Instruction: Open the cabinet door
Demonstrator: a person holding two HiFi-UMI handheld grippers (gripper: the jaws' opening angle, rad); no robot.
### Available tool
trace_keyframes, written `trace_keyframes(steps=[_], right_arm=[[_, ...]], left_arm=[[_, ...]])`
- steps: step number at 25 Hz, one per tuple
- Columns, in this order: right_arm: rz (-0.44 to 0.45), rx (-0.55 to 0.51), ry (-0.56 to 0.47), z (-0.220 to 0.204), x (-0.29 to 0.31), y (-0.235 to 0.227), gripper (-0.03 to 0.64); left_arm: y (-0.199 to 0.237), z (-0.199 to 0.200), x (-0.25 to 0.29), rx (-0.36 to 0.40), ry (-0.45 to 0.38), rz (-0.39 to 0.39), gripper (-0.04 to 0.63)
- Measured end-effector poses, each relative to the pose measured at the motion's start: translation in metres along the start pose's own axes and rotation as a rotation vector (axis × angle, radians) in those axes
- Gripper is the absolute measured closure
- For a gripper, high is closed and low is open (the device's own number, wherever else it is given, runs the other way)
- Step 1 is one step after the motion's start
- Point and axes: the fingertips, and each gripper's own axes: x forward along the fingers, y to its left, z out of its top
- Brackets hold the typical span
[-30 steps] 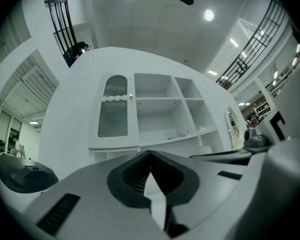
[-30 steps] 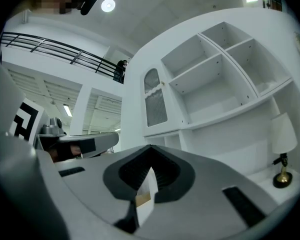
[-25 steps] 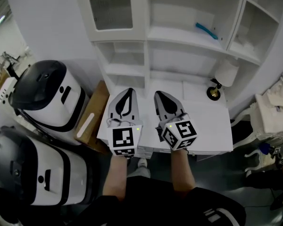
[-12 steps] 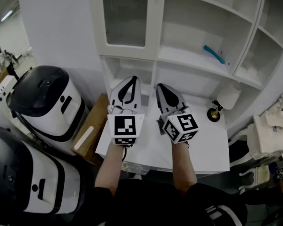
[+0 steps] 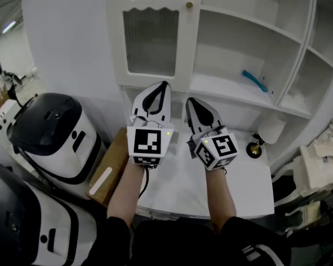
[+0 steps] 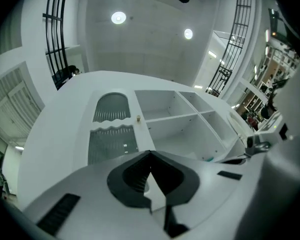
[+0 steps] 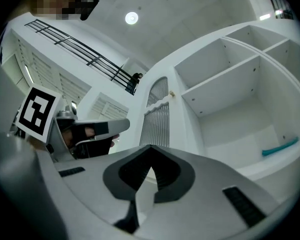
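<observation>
The white cabinet door (image 5: 151,40) has a ribbed glass pane and a small brass knob (image 5: 189,5) on its right edge; it stands closed against the frame. My left gripper (image 5: 164,85) is shut and empty, its tip just below the door's lower edge. Beside it, my right gripper (image 5: 190,100) is shut and empty, a little lower. In the left gripper view the door (image 6: 111,144) and knob (image 6: 138,118) lie above the closed jaws of the left gripper (image 6: 150,153). The right gripper view shows the door (image 7: 156,119), the knob (image 7: 172,93) and the right gripper (image 7: 150,147).
Open white shelves (image 5: 250,43) fill the cabinet right of the door, with a teal object (image 5: 254,80) on one. A white tabletop (image 5: 183,187) lies below, bearing a small lamp (image 5: 269,131). Two black-and-white machines (image 5: 50,129) and a cardboard box (image 5: 108,170) stand at the left.
Both grippers have risen side by side from above the tabletop toward the cabinet door. The door and its knob have come fully into view. Both stay shut.
</observation>
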Motion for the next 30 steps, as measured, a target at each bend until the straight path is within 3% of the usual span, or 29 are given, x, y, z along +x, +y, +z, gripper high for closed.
trace_keyframes(steps=[8,14,17,22,23,25,30], right_arm=[[-0.059,-0.094,-0.059,0.026,0.028,-0.025,0.607],[-0.059,-0.156,-0.031,0.032,0.048,-0.041,0.604],[-0.051,-0.185,-0.027,0.038,0.055,-0.048,0.604],[-0.038,-0.199,-0.022,0.041,0.068,-0.055,0.603],[-0.032,-0.197,-0.021,0.041,0.071,-0.056,0.595],[-0.017,-0.190,-0.017,0.041,0.077,-0.058,0.518],[-0.024,-0.197,-0.008,0.040,0.087,-0.067,0.515]], left_arm=[[0.015,0.028,0.055,0.081,-0.093,-0.043,0.586],[0.021,0.043,0.089,0.141,-0.188,-0.103,0.584],[0.028,0.047,0.107,0.178,-0.191,-0.088,0.570],[0.023,0.057,0.130,0.204,-0.192,-0.161,0.509],[0.021,0.058,0.134,0.231,-0.188,-0.167,0.509],[0.018,0.062,0.144,0.269,-0.181,-0.176,0.502],[0.023,0.072,0.165,0.308,-0.181,-0.158,0.499]])
